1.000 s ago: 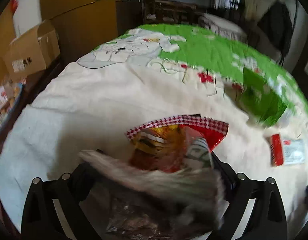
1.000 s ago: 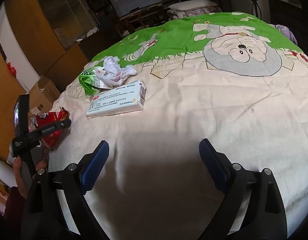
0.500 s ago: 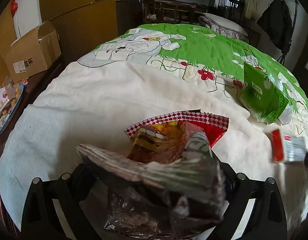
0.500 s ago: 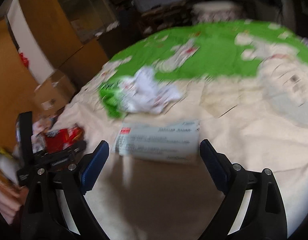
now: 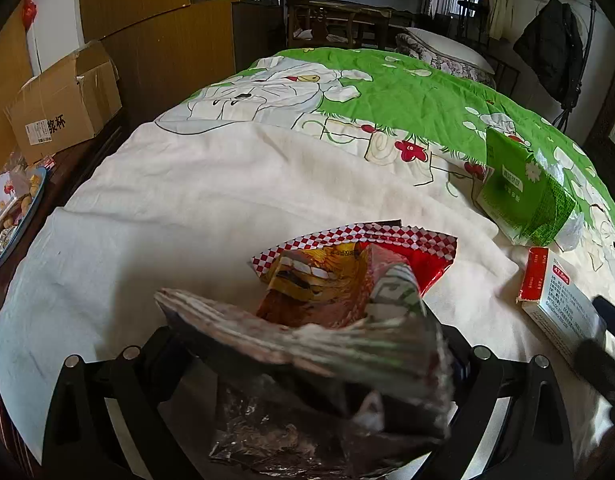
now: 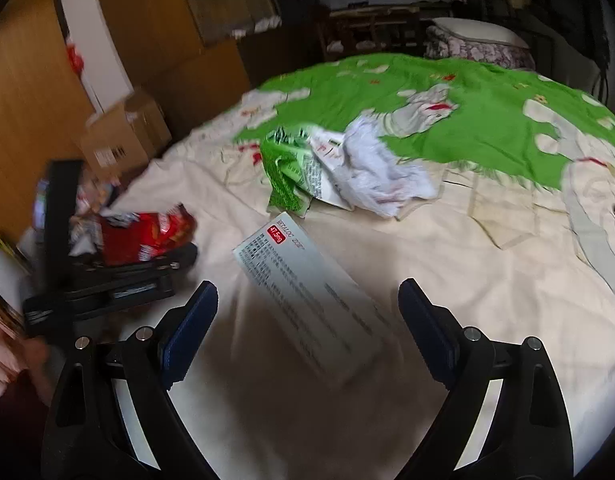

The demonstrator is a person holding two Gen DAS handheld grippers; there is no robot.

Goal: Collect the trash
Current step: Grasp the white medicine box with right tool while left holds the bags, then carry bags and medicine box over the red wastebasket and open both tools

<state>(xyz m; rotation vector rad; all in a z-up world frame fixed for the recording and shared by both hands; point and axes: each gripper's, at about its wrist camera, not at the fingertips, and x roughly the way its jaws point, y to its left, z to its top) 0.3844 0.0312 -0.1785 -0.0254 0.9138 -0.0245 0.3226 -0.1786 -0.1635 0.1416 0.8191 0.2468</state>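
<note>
My left gripper [image 5: 307, 356] is shut on crumpled snack wrappers [image 5: 339, 292], red, yellow and silver, held over the bed; the same gripper and red wrappers [image 6: 147, 236] show at the left of the right wrist view. My right gripper [image 6: 307, 320] is open and empty, its blue pads [image 6: 187, 328] on either side of a white medicine box [image 6: 307, 300] lying on the cream quilt. The box also shows at the right of the left wrist view [image 5: 555, 300]. Beyond it lie a green packet [image 6: 287, 176] and a crumpled white bag [image 6: 379, 172].
A green and cream cartoon quilt [image 5: 227, 184] covers the bed. A cardboard box [image 5: 63, 108] and wooden cabinets [image 5: 159, 32] stand at the left. A plate of snacks [image 5: 15, 216] sits on a dark surface at the far left. Chairs and hanging clothes are at the back.
My right gripper has swung left and forward until the medicine box lies between its open fingers. My left gripper has kept hold of the wrappers and barely moved.
</note>
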